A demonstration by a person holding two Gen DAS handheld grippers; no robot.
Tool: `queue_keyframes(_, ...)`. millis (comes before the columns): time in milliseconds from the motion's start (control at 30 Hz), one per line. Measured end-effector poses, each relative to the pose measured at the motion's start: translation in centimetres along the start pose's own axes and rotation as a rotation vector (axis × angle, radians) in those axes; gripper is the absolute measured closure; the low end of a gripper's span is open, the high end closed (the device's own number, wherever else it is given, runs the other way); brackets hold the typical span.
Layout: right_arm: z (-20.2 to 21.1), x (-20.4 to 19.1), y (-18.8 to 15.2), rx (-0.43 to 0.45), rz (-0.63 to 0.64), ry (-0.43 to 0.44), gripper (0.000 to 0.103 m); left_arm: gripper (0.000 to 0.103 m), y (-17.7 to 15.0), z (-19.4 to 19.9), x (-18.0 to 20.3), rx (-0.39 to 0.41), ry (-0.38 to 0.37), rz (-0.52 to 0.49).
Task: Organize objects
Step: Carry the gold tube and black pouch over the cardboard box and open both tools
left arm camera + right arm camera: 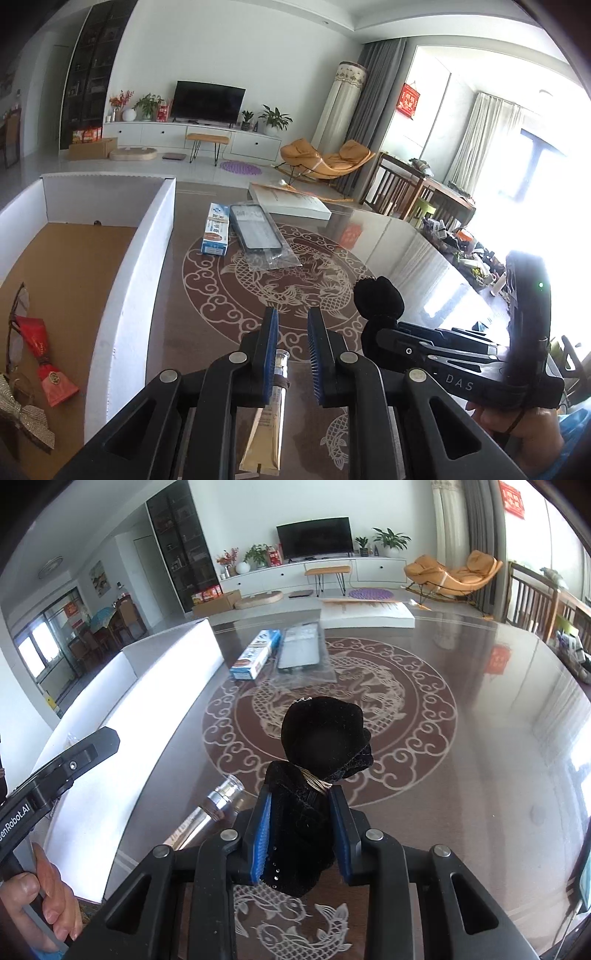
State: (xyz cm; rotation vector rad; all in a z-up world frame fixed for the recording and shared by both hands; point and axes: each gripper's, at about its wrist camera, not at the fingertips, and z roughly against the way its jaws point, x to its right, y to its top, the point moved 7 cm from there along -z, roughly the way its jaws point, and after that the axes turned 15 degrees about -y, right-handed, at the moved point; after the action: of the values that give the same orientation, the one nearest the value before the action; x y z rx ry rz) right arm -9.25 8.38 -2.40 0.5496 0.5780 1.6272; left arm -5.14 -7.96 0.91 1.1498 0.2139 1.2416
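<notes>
Across the room's foreground spreads a glossy brown table [207,314] printed with a pale dragon roundel. At its left side stands a large white box [147,236] with a cardboard floor. At the far edge lies a flat white book [295,203].

Over the near edge the left gripper [291,317] hangs with its blue pads drawn nearly together. Only a thin slit is left, and nothing shows in it. The right gripper [300,794], beside it on the right, pinches a black velvet hair bow [321,738] by its lower half, clear of the tabletop. The upper loop and a gold wire binding stick out past the fingertips.

Mid-table, a phone case in a clear bag [255,232] lies just beside a blue-and-white toothpaste carton [216,230], close to the box wall.

A gold tube [271,424] with a clear cap shows beneath the left gripper. Whether anything touches it cannot be told.

Inside the box lie a red packet [44,362], a glittery bow [26,421] and a pair of glasses [20,306].
</notes>
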Motion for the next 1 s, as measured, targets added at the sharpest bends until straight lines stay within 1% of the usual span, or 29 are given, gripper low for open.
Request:
queue_keyframes(33,0.5,-0.6,0.4,0.014,0.001,0.009,0.073,0.087,-0.1,0.0,0.0,-0.032,-0.011,0.002)
queue_keyframes(100,1.6,-1.2,0.9,0.04,-0.008,0.025,0.073,0.087,-0.6,-0.4,-0.5,-0.109,-0.005,0.019)
queue_keyframes(167,2.4,-0.9,1.1,0.053,-0.023,0.027,0.073,0.081,-1.7,-1.1,-1.0,-0.167,-0.007,0.045)
queue_keyframes(200,2.8,-0.5,1.1,0.058,-0.033,0.023,0.073,0.061,-2.1,-1.6,-1.2,-0.186,-0.004,0.049)
queue_keyframes(233,3.0,0.0,1.1,0.061,-0.044,0.018,0.073,0.031,-2.7,-2.1,-1.3,-0.202,0.015,0.044)
queue_keyframes(267,3.1,0.4,0.9,0.06,-0.052,0.014,0.073,0.02,-3.3,-2.8,-1.5,-0.219,0.046,0.031)
queue_keyframes(300,3.2,0.8,0.8,0.057,-0.06,0.009,0.073,0.015,-3.8,-3.5,-1.7,-0.232,0.074,0.01)
queue_keyframes(333,3.2,1.1,0.6,0.053,-0.067,0.005,0.073,0.015,-4.3,-4.5,-1.8,-0.256,0.103,-0.02)
queue_keyframes(433,3.2,1.6,-0.3,0.036,-0.074,0.003,0.073,0.015,-6.5,-7.8,-2.5,-0.381,0.209,-0.121)
queue_keyframes(500,3.3,1.7,-0.7,0.03,-0.08,0.008,0.072,0.015,-8.1,-9.2,-2.9,-0.439,0.23,-0.15)
queue_keyframes(567,3.5,1.8,-1.1,0.03,-0.081,0.009,0.072,0.017,-9.5,-9.8,-3.1,-0.47,0.23,-0.162)
queue_keyframes(600,3.6,1.8,-1.3,0.032,-0.083,0.01,0.072,0.028,-9.9,-9.8,-2.9,-0.456,0.208,-0.17)
queue_keyframes(633,3.7,1.8,-1.5,0.033,-0.085,0.01,0.072,0.05,-9.9,-9.6,-2.5,-0.432,0.179,-0.173)
queue_keyframes(700,3.8,1.9,-1.6,0.035,-0.09,0.012,0.072,0.078,-9.7,-9.5,-1.8,-0.416,0.172,-0.204)
queue_keyframes(733,3.8,1.9,-1.7,0.036,-0.091,0.012,0.072,0.079,-9.7,-9.4,-1.6,-0.413,0.16,-0.201)
queue_keyframes(800,4.0,1.9,-1.6,0.04,-0.088,0.009,0.072,0.079,-9.2,-8.8,-1.3,-0.368,0.121,-0.17)
queue_keyframes(900,4.6,1.7,-1.3,0.055,-0.077,0.0,0.072,0.079,-7.4,-6.0,-0.1,-0.249,0.045,-0.14)
queue_keyframes(1000,5.3,1.5,-1.2,0.064,-0.07,-0.005,0.072,0.079,-5.3,-1.9,1.4,-0.14,-0.029,-0.107)
